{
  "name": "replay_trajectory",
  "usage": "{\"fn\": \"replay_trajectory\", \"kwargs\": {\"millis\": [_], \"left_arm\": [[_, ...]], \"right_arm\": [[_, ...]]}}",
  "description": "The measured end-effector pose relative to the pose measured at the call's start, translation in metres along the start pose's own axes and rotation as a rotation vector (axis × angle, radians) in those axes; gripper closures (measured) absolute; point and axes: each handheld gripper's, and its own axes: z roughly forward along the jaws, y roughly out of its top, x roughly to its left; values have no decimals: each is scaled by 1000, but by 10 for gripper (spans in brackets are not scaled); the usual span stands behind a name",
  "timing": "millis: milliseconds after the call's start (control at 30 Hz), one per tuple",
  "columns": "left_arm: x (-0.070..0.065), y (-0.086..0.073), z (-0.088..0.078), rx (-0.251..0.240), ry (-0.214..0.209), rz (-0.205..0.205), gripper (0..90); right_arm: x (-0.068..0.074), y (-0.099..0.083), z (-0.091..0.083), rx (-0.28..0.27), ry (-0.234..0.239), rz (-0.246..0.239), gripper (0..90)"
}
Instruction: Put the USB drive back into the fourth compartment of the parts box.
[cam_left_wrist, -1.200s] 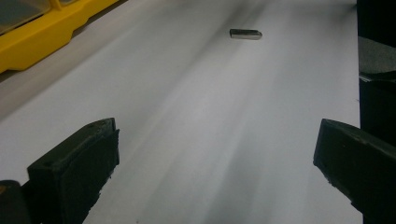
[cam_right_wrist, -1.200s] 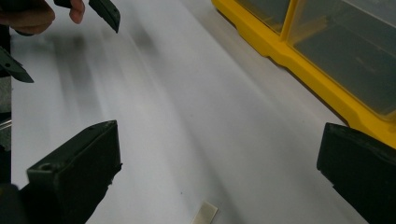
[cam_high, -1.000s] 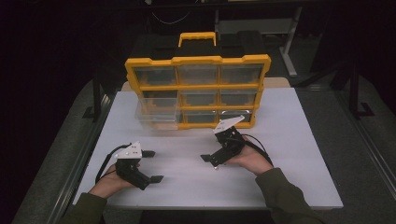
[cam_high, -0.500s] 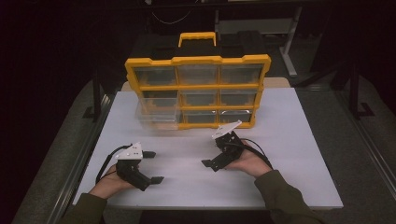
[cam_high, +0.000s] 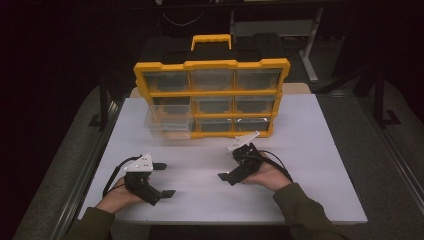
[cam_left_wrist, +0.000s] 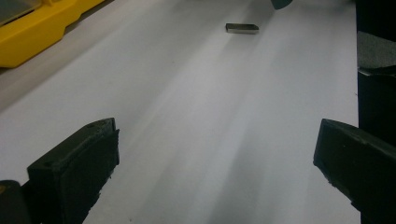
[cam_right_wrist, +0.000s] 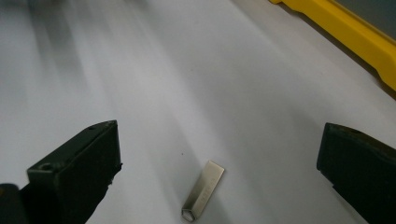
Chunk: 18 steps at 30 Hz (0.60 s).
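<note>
Both grippers were released, jaws spread wide, holding nothing. Beyond them both stood the organizer (cam_high: 212, 97), a yellow case with three rows of clear drawers and a handle on top, upright at the far side of the table (cam_high: 325, 165); one drawer (cam_high: 169, 120) at its lower left stuck out toward the left gripper (cam_high: 162, 179). In the left gripper view a yellow corner of the organizer (cam_left_wrist: 37, 25) showed ahead and to the left of the jaws, well apart from them. In the right gripper view its yellow base edge (cam_right_wrist: 345, 35) ran ahead and to the right.

That left gripper lay low over the white tabletop in the person's left hand (cam_high: 116, 197), its grey plate on top, one jaw pointing forward and the other lower. The right gripper (cam_high: 235, 161) sat in the right hand (cam_high: 267, 175), turned toward the left gripper, with its cable looping behind it.

Smallest was the bar (cam_right_wrist: 203, 190), a slim metal piece with a hollow end, flat on the tabletop. It lay between the right gripper's spread jaws, close to the camera and untouched by either jaw, angled slightly to the right. From the left gripper it appeared far ahead (cam_left_wrist: 242, 28), well apart, just short of the other gripper. In the high view it was too small to make out.
</note>
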Motion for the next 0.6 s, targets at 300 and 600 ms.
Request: {"fn": "replay_trajectory", "kwargs": {"millis": [300, 600], "left_arm": [[-1, 0, 1, 3, 1, 4, 0], [-1, 0, 0, 3, 1, 6, 0]], "right_arm": [[2, -3, 4, 25, -3, -3, 0], [4, -8, 8, 58, -5, -12, 12]]}}
